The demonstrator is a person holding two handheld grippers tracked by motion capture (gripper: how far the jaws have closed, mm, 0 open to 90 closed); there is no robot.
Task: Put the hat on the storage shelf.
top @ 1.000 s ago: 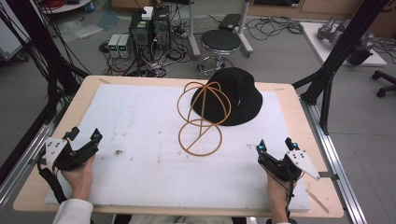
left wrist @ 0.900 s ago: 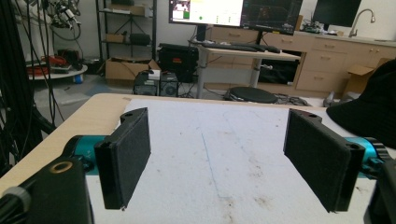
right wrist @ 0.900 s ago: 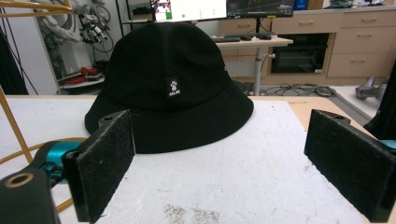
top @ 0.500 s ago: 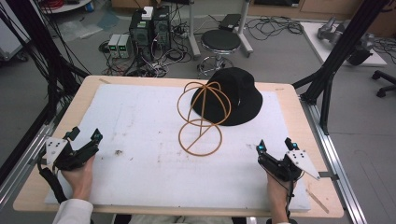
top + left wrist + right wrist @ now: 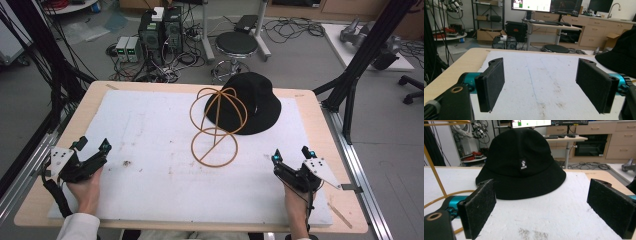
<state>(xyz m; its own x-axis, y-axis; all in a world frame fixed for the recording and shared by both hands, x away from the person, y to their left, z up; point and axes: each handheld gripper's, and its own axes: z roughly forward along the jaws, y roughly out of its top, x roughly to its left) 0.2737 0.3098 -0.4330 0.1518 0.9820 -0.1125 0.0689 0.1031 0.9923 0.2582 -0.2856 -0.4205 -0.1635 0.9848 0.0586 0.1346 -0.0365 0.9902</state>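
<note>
A black bucket hat point(image 5: 252, 102) lies brim-down at the far middle-right of the white mat point(image 5: 150, 130); the right gripper view faces it head-on point(image 5: 524, 165). A tan wire hat stand point(image 5: 216, 127) stands just left of the hat, its ring base on the mat and its rounded top beside the crown. My left gripper point(image 5: 92, 150) rests open at the near left, jaws wide apart over bare mat point(image 5: 540, 85). At the near right my right gripper point(image 5: 290, 155) stands open too, with nothing between its pads point(image 5: 477, 210).
The wooden table edge point(image 5: 320, 120) frames the mat. Black frame legs point(image 5: 350, 85) rise at the right and left sides. A stool point(image 5: 236, 45), computers and cables sit on the floor beyond the table's far edge.
</note>
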